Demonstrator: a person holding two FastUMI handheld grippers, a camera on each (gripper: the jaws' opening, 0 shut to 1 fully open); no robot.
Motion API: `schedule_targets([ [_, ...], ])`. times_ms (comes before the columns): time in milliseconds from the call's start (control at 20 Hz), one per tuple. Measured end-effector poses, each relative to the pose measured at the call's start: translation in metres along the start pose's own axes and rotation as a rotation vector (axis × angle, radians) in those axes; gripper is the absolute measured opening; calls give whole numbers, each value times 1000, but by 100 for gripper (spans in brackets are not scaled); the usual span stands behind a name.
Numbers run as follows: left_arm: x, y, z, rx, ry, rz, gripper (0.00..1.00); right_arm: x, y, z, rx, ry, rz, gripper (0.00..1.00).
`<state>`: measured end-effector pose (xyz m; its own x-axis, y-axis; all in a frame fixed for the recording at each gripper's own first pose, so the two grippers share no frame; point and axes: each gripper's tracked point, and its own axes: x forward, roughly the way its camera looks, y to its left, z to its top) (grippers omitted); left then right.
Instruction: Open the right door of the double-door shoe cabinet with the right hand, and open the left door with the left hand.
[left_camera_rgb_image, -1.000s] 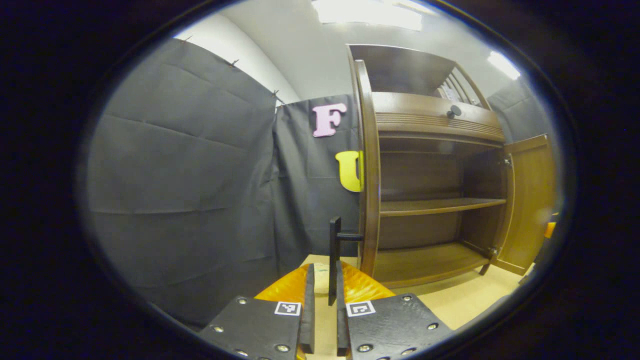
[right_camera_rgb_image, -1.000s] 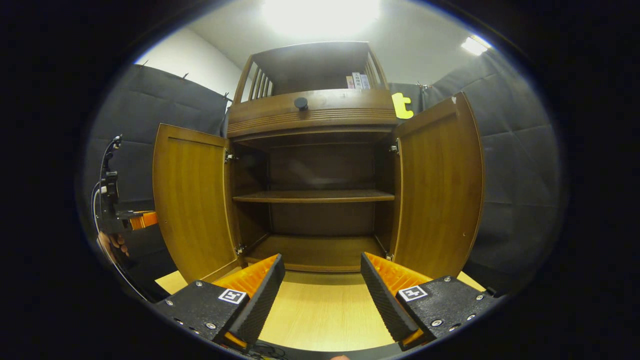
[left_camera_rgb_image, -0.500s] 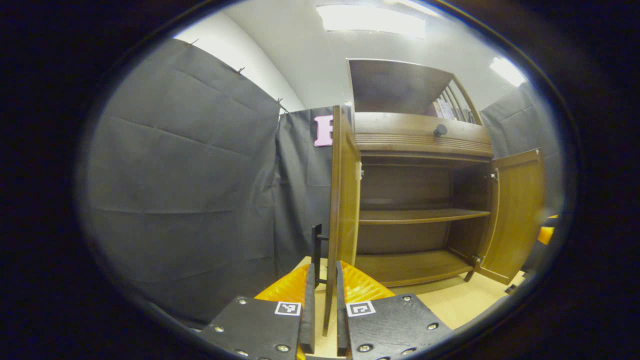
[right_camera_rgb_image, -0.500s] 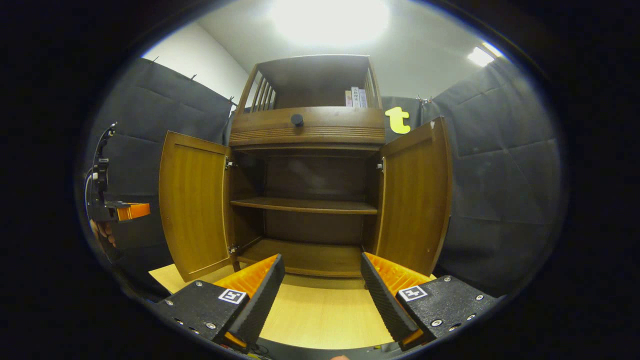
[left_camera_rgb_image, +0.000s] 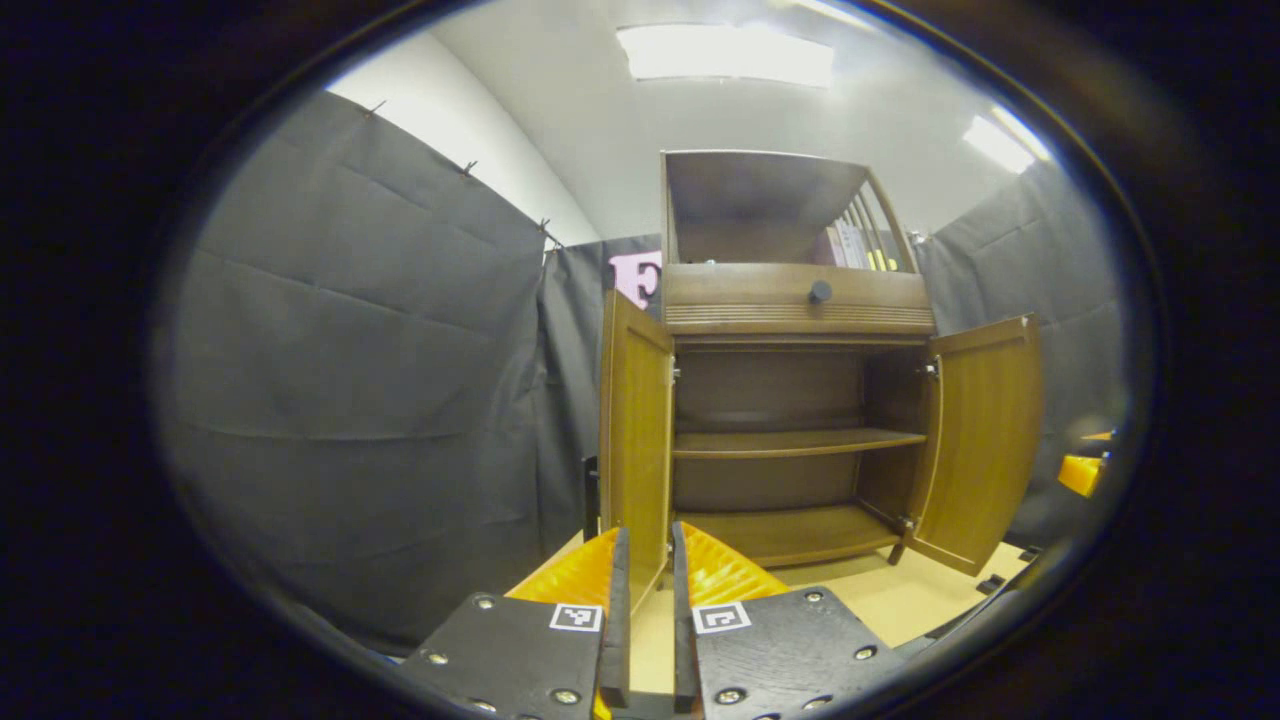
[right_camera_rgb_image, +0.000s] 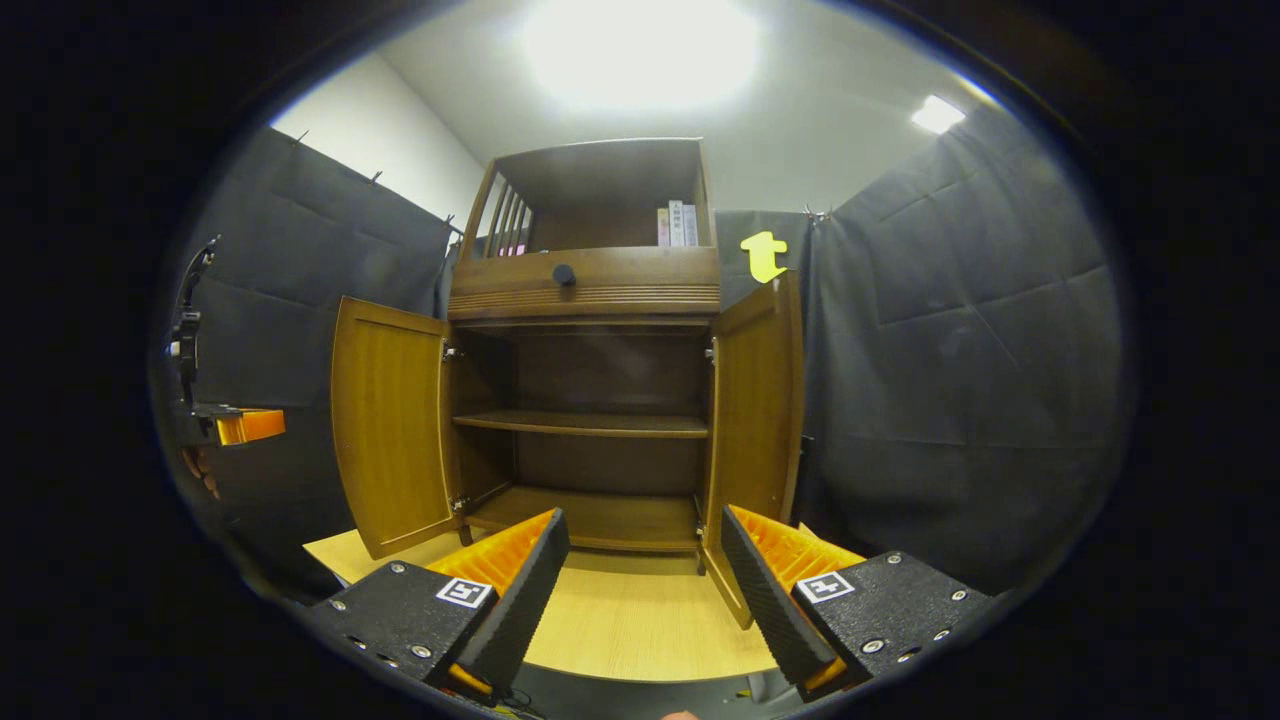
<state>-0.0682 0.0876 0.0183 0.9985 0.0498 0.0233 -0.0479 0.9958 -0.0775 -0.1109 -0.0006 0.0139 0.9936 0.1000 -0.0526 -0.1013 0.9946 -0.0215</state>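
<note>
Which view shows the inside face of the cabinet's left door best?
The right gripper view: the left door stands open there with its inside face broad toward the camera. In the left gripper view the same door shows narrow, seen at a steep slant.

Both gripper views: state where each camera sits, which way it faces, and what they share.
Left gripper view: rides the left gripper, left of the cabinet, facing the left door nearly edge-on; own fingers close together.
Right gripper view: rides the right gripper, facing the cabinet front; own fingers spread; the left gripper and a hand at left.
Shared: cabinet, both open doors including the right door, shelf, wooden floor.
</note>
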Motion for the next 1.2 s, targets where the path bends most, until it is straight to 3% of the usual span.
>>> schedule_targets([
  [450, -60, -7, -6, 13, 8, 22, 23, -31, -25, 3, 41, -12, -43, 94],
  [700, -73, 2, -8, 33, 15, 39, 81, -35, -30, 6, 51, -16, -54, 97],
  [750, -75, 2, -8, 40, 10, 44, 92, -35, -30, 6, 55, -16, -57, 94],
  [900, -80, 3, -1, 54, -12, 53, 91, -36, -32, 7, 61, -18, -61, 91],
  [950, -81, 3, -1, 55, -16, 56, 97, -37, -33, 6, 59, -18, -64, 98],
  [1200, -84, 6, -1, 57, -21, 61, 97, -40, -36, 9, 60, -25, -70, 95],
])
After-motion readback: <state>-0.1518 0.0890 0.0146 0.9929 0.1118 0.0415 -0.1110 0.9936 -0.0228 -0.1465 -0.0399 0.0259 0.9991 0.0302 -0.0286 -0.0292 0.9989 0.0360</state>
